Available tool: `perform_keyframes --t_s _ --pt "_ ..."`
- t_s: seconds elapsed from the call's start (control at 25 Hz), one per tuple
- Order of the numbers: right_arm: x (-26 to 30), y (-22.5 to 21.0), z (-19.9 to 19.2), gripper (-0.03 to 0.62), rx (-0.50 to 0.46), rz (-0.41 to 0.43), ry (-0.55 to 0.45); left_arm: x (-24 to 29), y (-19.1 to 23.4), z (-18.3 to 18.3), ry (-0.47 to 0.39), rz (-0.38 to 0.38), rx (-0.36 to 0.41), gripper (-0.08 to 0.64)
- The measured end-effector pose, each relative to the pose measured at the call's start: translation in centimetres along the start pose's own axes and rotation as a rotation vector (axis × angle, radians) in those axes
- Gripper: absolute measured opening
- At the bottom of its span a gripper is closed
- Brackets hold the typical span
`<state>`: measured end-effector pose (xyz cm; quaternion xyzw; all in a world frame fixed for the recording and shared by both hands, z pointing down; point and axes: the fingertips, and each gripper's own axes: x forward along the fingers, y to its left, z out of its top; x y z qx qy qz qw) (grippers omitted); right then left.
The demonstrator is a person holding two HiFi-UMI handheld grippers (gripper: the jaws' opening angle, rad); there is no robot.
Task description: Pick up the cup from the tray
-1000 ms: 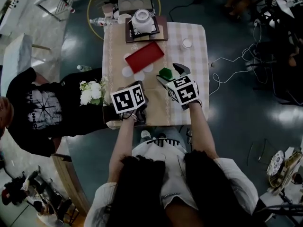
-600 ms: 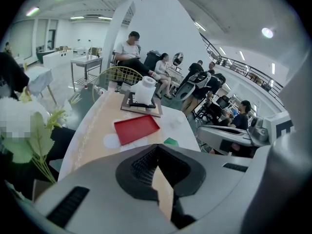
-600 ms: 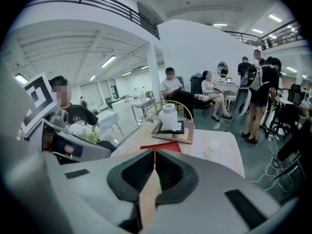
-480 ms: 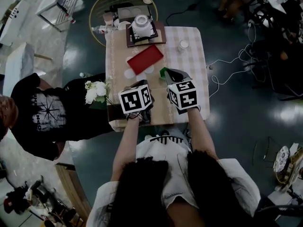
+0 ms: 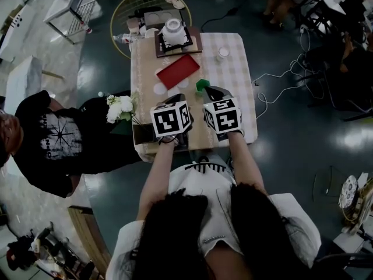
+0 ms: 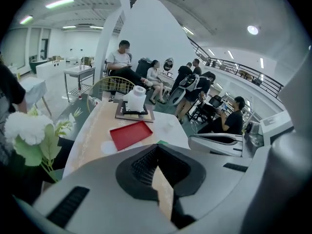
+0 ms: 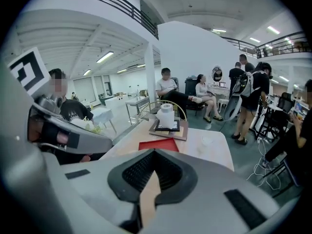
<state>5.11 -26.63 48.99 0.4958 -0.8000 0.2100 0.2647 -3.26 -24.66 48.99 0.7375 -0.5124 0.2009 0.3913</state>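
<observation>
A white cup-like vessel (image 5: 175,30) stands on a dark tray (image 5: 197,41) at the table's far end; it also shows in the left gripper view (image 6: 135,99) and the right gripper view (image 7: 167,116). A red tray (image 5: 178,72) lies empty in the middle. My left gripper (image 5: 171,119) and right gripper (image 5: 217,95) hover side by side over the near part of the table, well short of both trays. Both are shut with nothing between the jaws, as the left gripper (image 6: 157,165) and right gripper (image 7: 153,173) show in their own views.
A small clear cup (image 5: 222,53) stands on the checked cloth at the far right. A green block (image 5: 202,84) and white discs (image 5: 159,89) lie near the red tray. White flowers (image 5: 119,108) sit at the left edge beside a person in black (image 5: 52,142). Several people sit beyond the table.
The right gripper's jaws have come together from wide apart. Both grippers stay over the near part of the table; the head view has shifted a little.
</observation>
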Motion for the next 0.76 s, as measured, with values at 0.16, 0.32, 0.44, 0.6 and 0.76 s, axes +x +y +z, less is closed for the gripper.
perform_keyframes --t_s 0.16,0.32,0.44,0.6,0.76 --pt "-0.4 0.3 -0.4 0.009 -0.01 -0.007 0.014 -0.5 -0.4 -0.2 -0.008 -0.002 0.006 0.008" --pt "-0.8 0.6 -0.7 0.009 -0.011 -0.003 0.023 -1.0 -0.6 -0.4 -0.015 -0.002 0.009 0.008" --pt "-0.9 1.0 -1.0 0.009 -0.012 0.007 0.03 -1.3 -0.6 -0.6 -0.018 -0.001 0.007 0.008" --pt "-1.1 1.4 -1.5 0.009 -0.027 0.015 0.042 -1.5 -0.6 -1.1 -0.016 0.002 0.0 0.008" --pt "-1.4 1.8 -2.1 0.009 -0.019 0.029 0.053 -1.7 -0.5 -1.8 -0.009 0.009 -0.007 0.008"
